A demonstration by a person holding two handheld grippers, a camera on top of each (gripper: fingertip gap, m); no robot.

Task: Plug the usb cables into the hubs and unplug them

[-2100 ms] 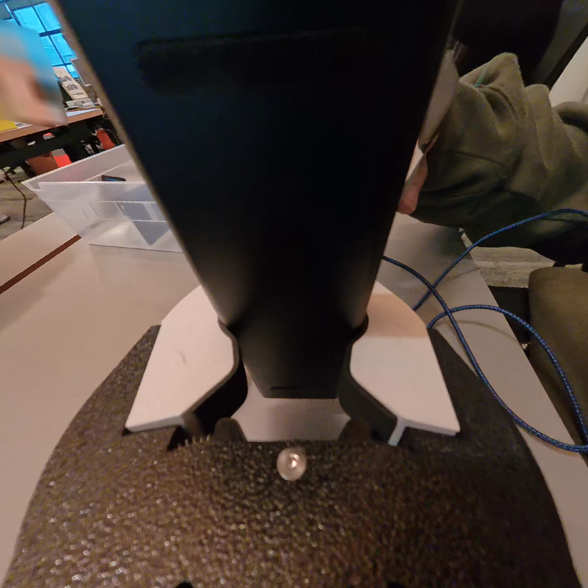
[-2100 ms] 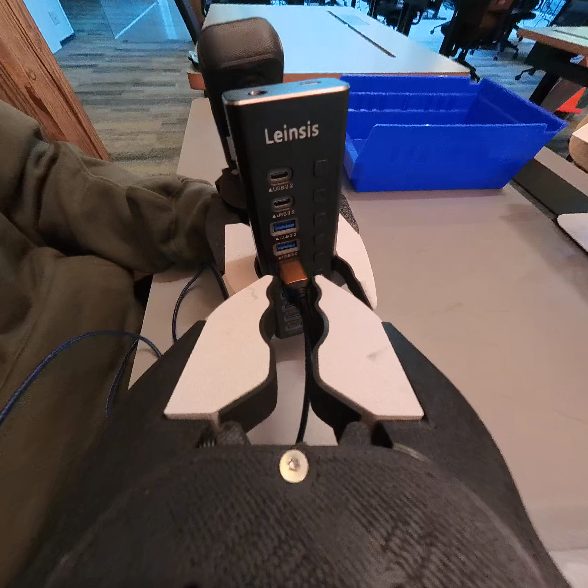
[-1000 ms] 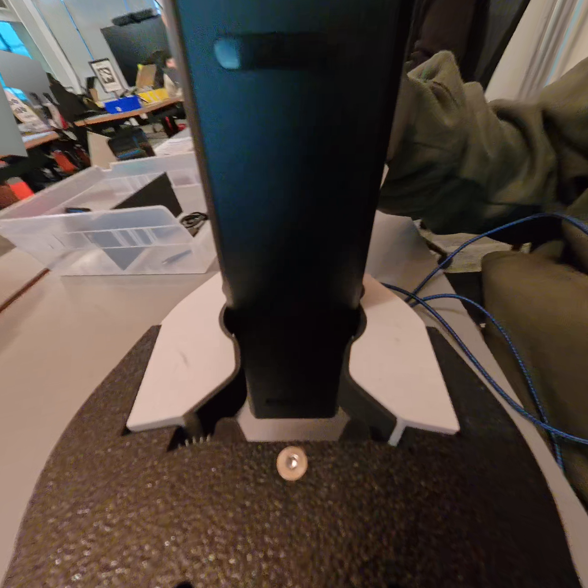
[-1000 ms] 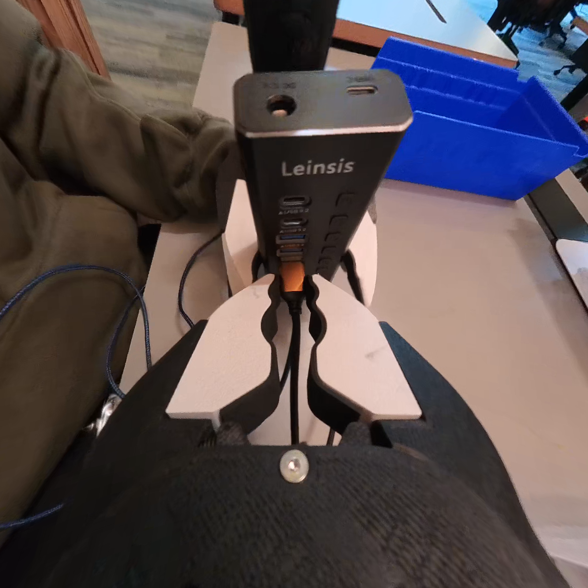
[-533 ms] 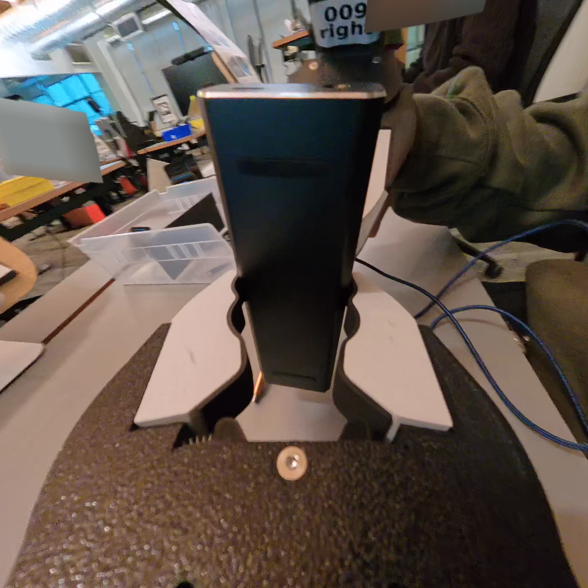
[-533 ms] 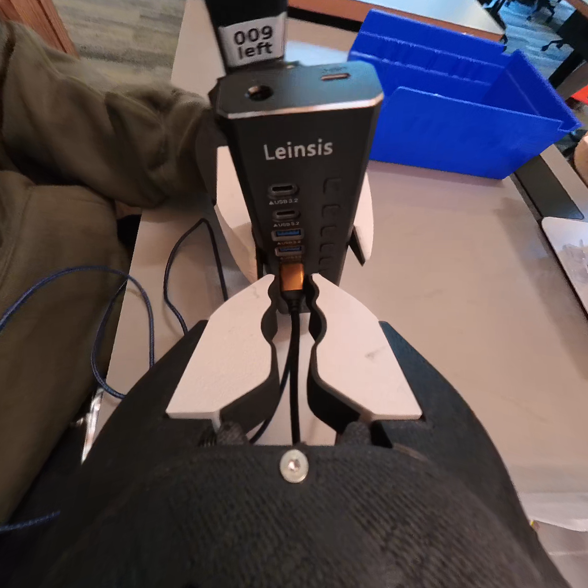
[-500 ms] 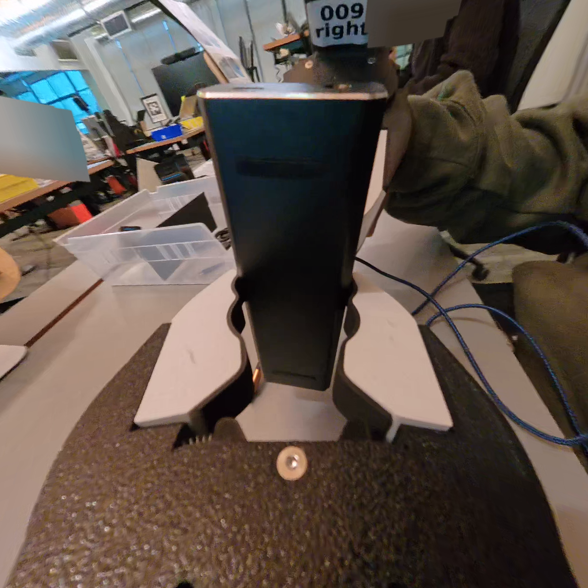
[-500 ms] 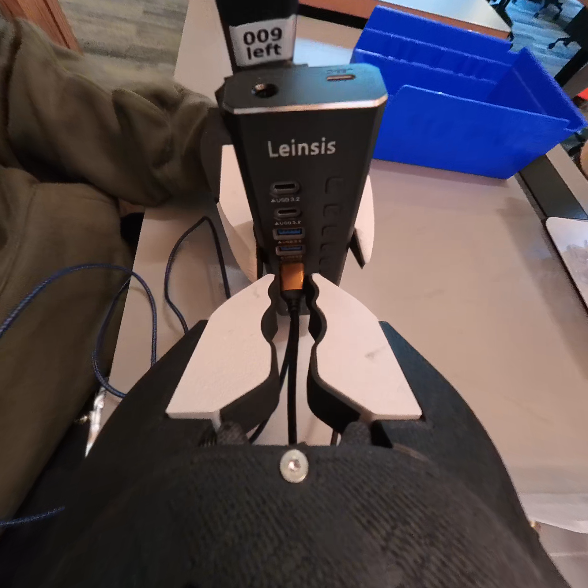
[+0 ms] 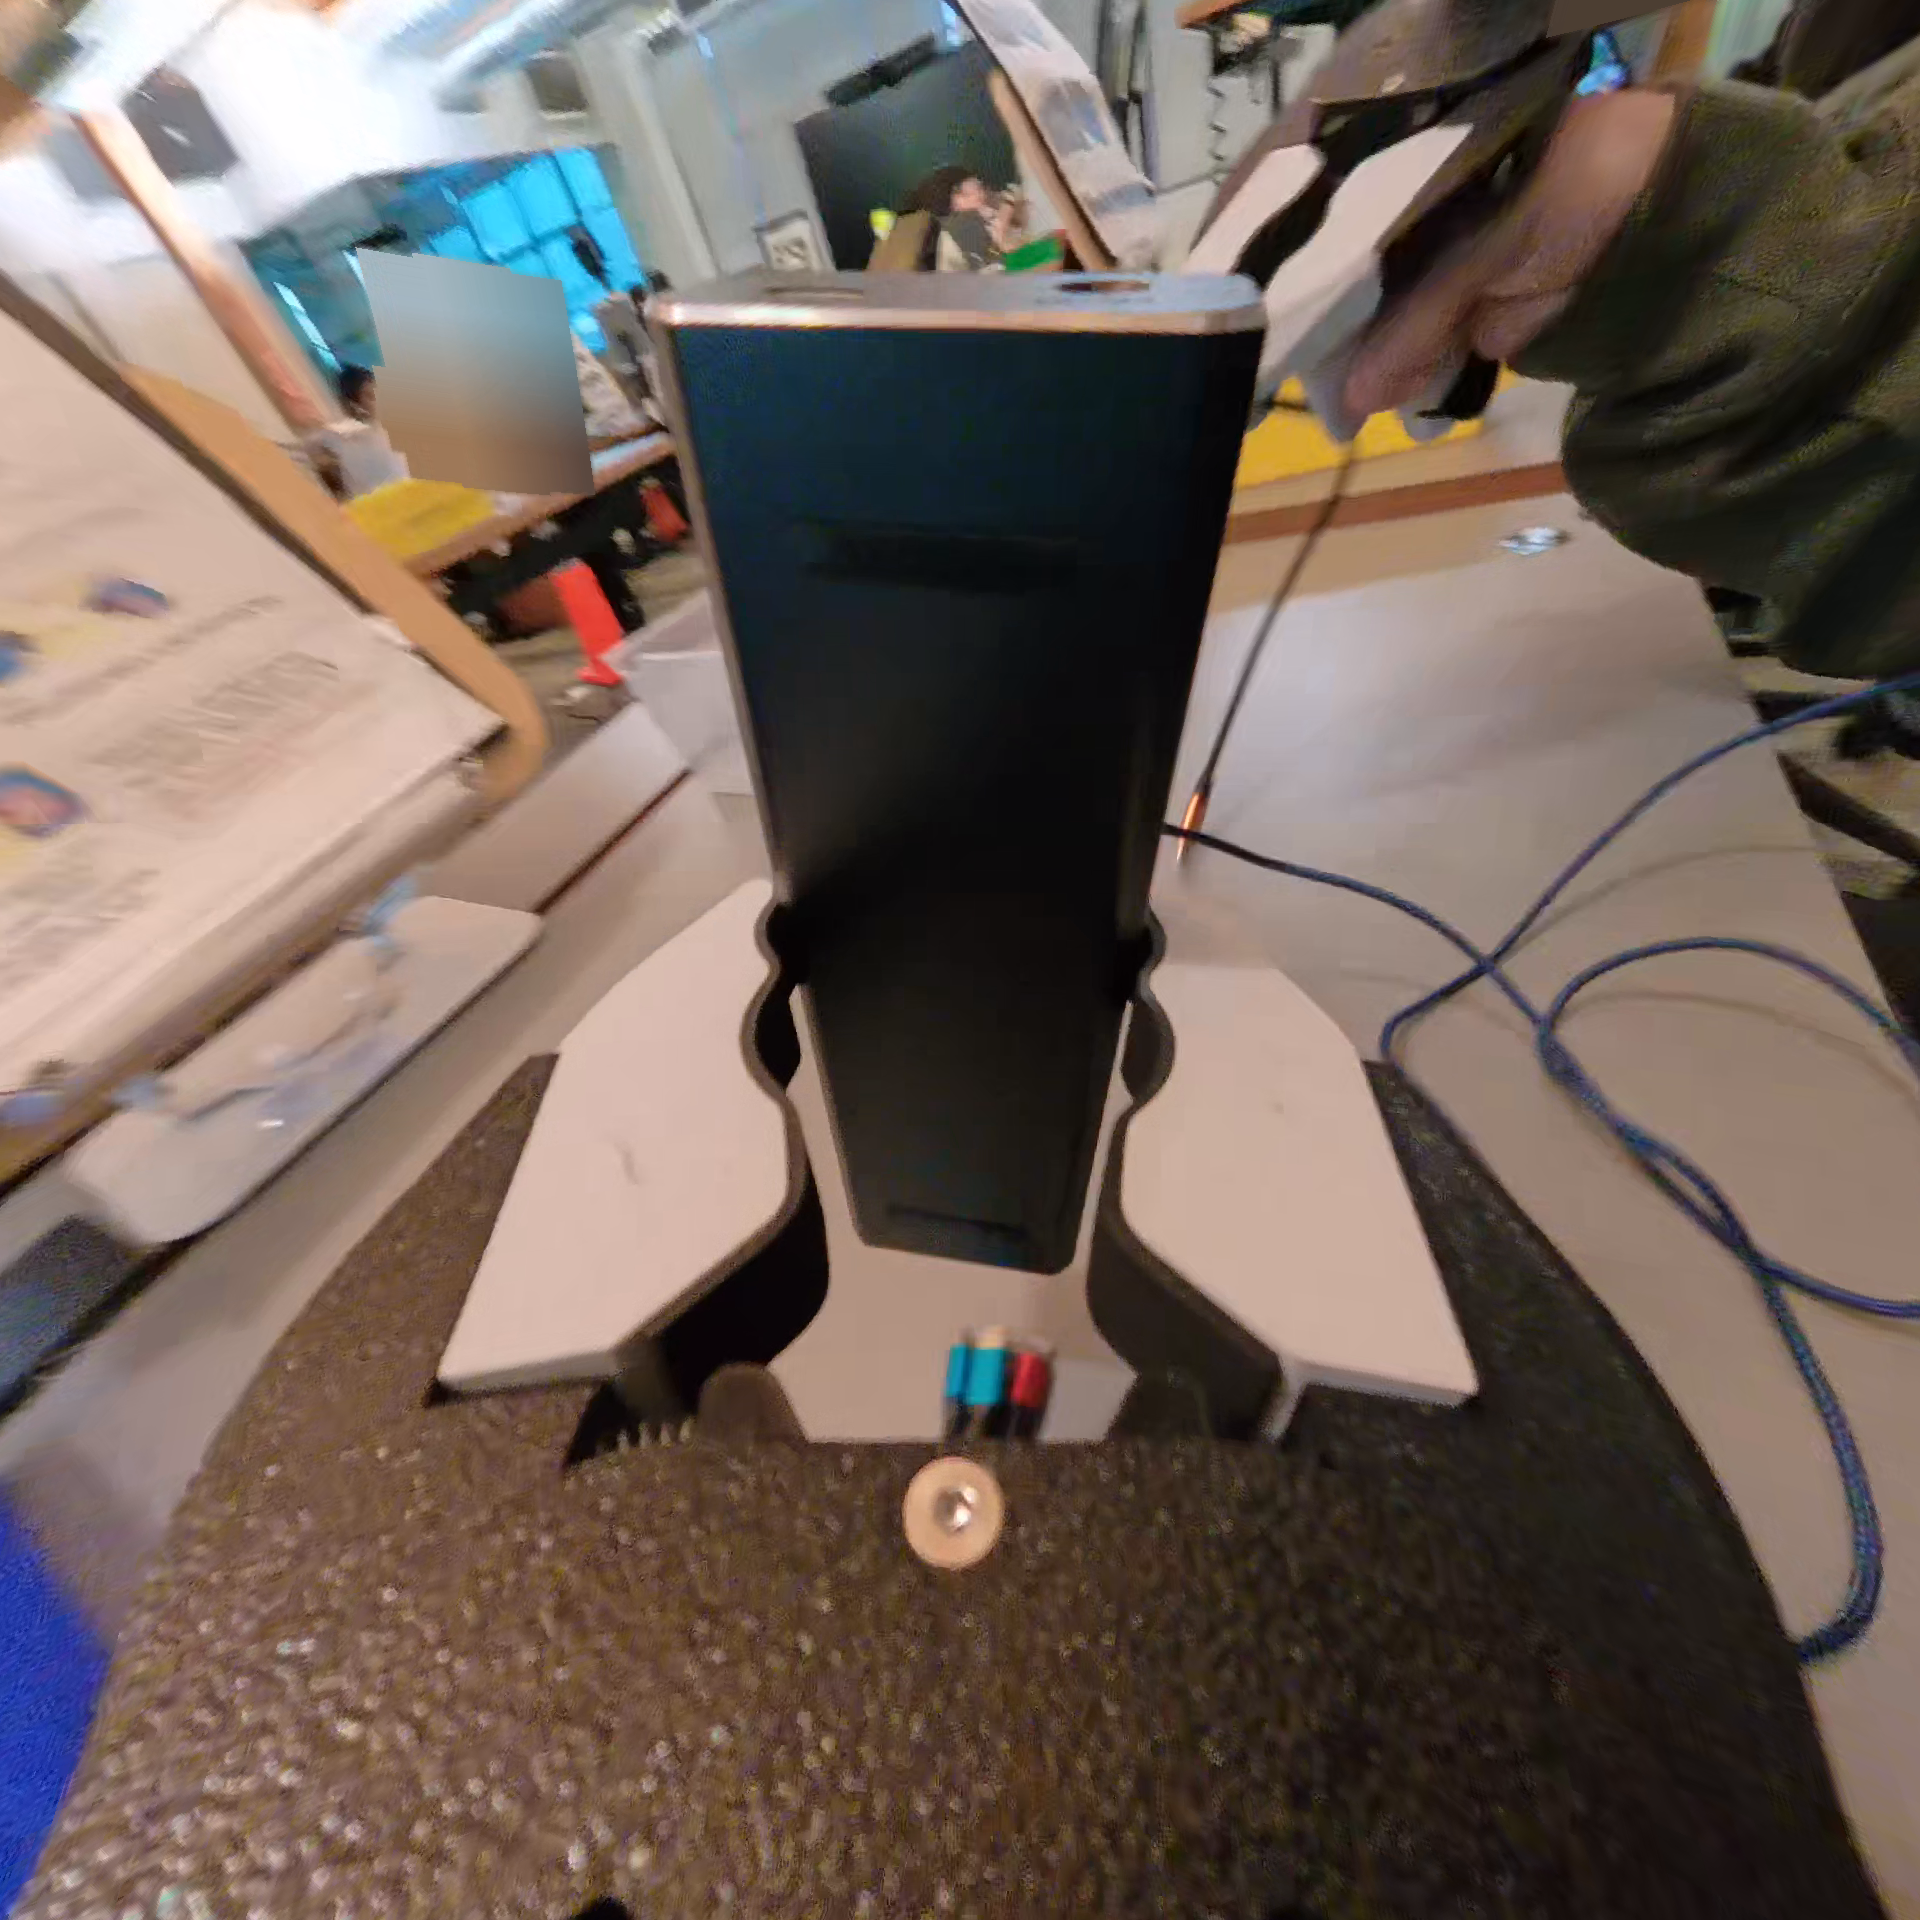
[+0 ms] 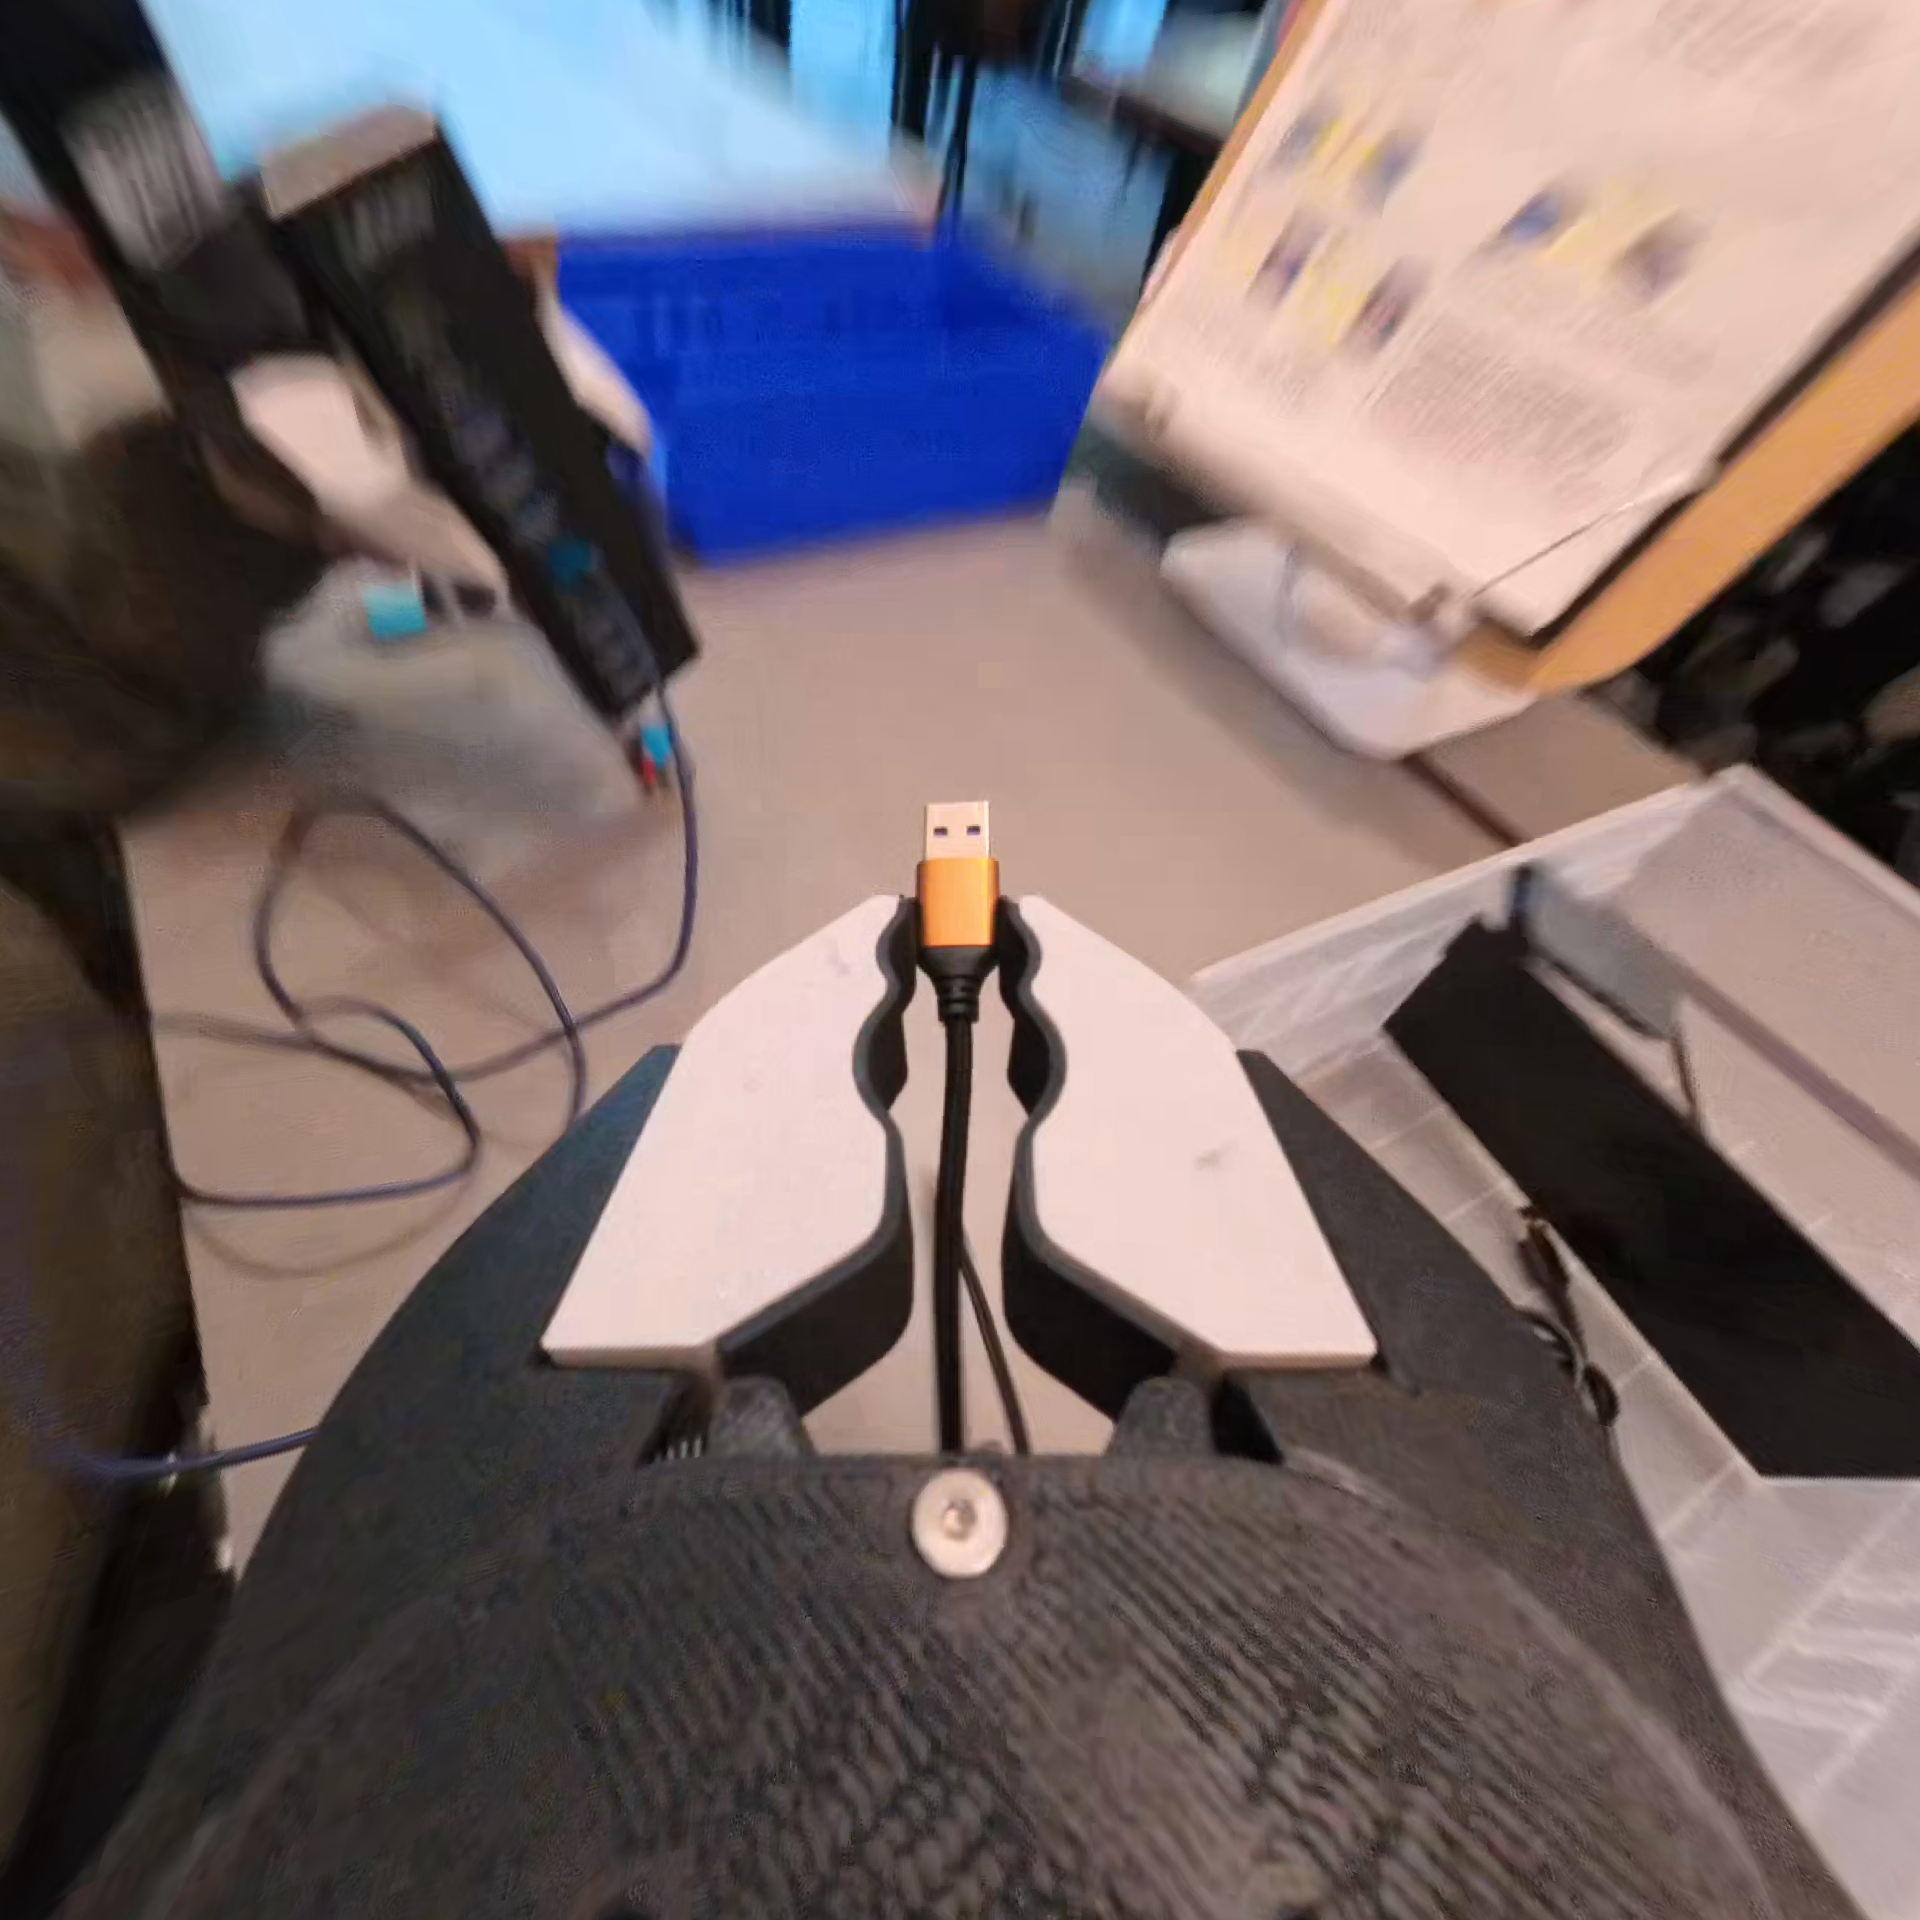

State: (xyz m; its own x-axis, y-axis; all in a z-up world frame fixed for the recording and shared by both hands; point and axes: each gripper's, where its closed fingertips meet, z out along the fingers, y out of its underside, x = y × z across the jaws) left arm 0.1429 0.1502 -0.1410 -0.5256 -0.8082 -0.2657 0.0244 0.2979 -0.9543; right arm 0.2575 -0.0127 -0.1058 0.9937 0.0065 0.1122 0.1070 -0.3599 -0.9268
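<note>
Our left gripper [image 9: 956,956] is closed on the lower end of the black USB hub [image 9: 961,727], holding it upright above the grey table [image 9: 1455,727]; the fingers [image 9: 665,1143] press its two narrow sides. The main risk we see here is the hub tipping or twisting in that low grip, since most of its length stands free above the jaws. A blue braided cable [image 9: 1621,1122] loops loose over the table to the right and could snag either tool.

Our right gripper [image 10: 958,914] is closed on the orange-collared USB-A plug [image 10: 957,883], its silver tongue bare and clear of any port, the black cord [image 10: 954,1195] running back between the fingers. Only the collar is pinched, so the plug could skew or slip. The hub [image 10: 488,447] sits well apart, up left and blurred; farther right are the blue bin [image 10: 862,395] and a clear plastic tray [image 10: 1558,1039].
</note>
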